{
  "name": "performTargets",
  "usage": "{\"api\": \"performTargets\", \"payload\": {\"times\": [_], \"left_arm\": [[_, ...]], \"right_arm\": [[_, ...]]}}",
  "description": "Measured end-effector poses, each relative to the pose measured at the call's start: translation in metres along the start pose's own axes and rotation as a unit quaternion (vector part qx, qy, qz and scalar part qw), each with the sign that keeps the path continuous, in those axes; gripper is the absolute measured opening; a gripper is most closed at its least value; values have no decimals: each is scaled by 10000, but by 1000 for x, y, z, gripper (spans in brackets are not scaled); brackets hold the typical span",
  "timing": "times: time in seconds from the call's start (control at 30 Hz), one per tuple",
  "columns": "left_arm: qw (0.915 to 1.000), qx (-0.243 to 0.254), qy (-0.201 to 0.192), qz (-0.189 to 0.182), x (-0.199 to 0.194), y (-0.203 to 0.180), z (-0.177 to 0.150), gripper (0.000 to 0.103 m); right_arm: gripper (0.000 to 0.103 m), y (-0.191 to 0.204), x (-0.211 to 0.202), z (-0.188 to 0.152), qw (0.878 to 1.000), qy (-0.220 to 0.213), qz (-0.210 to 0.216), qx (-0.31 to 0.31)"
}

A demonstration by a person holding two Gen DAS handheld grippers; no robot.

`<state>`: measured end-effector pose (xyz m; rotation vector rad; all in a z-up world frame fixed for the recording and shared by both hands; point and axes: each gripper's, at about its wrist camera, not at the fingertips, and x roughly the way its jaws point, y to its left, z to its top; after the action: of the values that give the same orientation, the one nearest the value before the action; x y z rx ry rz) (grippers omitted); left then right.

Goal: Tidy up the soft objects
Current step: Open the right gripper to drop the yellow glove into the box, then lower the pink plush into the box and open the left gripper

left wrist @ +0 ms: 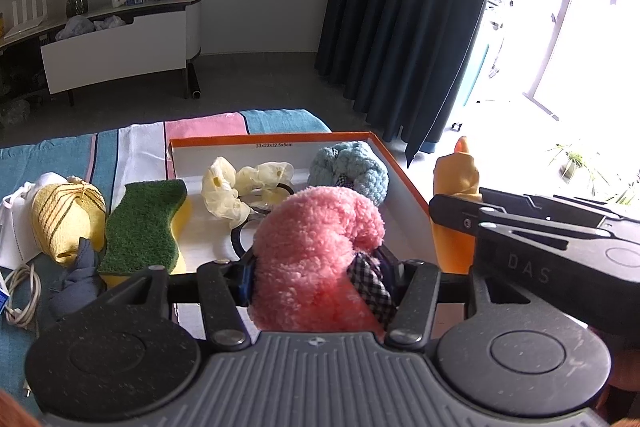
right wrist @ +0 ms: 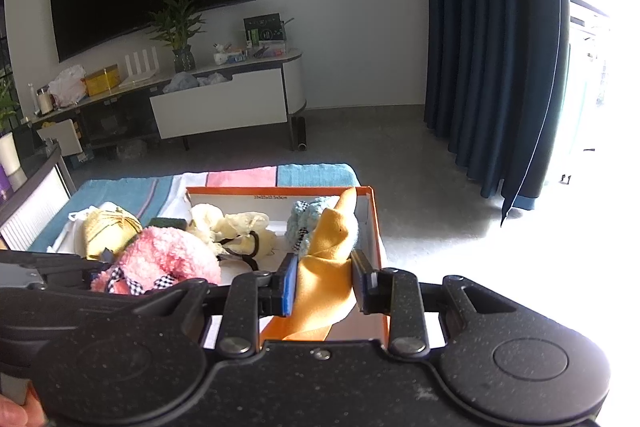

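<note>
Gripping pink fluffy toy [left wrist: 316, 251] in left tongs [left wrist: 320, 277] | right tongs [right wrist: 325, 279] clamp yellow cloth [right wrist: 328, 267], upright, tip upward

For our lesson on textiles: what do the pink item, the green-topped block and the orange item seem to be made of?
Pink item: fluffy fleece or plush, going by its curly matte pile, with a checked woven trim.
Green-topped block: a sponge, coarse fibrous scouring layer over yellow foam.
Orange item: smooth, thin cloth, judging by its soft folds; the fibre is unclear.

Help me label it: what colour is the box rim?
Orange, clearest in the left wrist view.
</note>
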<state>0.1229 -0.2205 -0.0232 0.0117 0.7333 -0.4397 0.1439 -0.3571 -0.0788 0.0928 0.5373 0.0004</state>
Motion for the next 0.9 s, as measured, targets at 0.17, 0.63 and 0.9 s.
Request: {"api": "performTargets", "payload": {"times": [0.17, 0.63, 0.9], "left_arm": [[10000, 15, 48, -23, 6, 0, 1, 56], [9998, -54, 1, -183, 4, 0, 2, 82], [9996, -145, -185, 126, -23, 17, 3, 86]], "right_arm": [[36, -3, 10, 1, 10000, 65, -25, -67], [64, -8, 2, 8, 9997, -210, -126, 72], [64, 6, -17, 9, 9993, -352, 11, 99]]}}
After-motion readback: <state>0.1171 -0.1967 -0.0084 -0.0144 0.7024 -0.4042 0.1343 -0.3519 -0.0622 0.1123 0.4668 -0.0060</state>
